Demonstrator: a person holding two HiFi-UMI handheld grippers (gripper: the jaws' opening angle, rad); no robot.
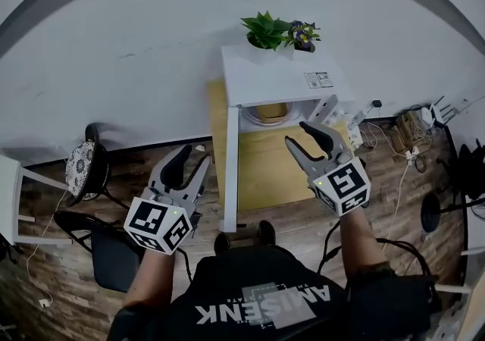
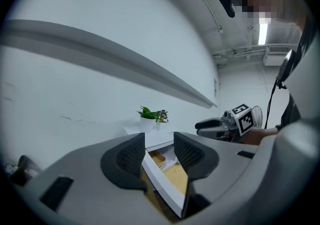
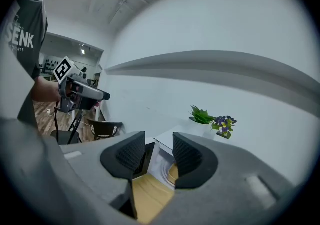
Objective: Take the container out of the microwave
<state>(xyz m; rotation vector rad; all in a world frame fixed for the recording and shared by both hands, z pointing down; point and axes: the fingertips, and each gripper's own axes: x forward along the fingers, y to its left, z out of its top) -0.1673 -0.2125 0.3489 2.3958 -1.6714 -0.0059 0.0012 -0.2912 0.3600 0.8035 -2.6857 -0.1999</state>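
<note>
A white microwave point(image 1: 276, 74) stands on a pale wooden table point(image 1: 265, 169). Its door point(image 1: 229, 173) hangs wide open toward me on the left. Inside, a tan container point(image 1: 270, 111) rests on the turntable, and the left gripper view shows the same container point(image 2: 157, 158) past the door point(image 2: 162, 184). My left gripper point(image 1: 195, 154) is open and empty, left of the door's edge. My right gripper point(image 1: 298, 133) is open and empty too, a short way in front of the cavity. In the right gripper view the container point(image 3: 173, 172) shows between the open jaws, well beyond them.
A potted plant point(image 1: 267, 30) and small flowers point(image 1: 303, 34) sit on top of the microwave. A black chair point(image 1: 95, 237) and a cushioned stool point(image 1: 79, 167) stand at the left. Cables and plugs point(image 1: 405, 135) lie on the floor at the right.
</note>
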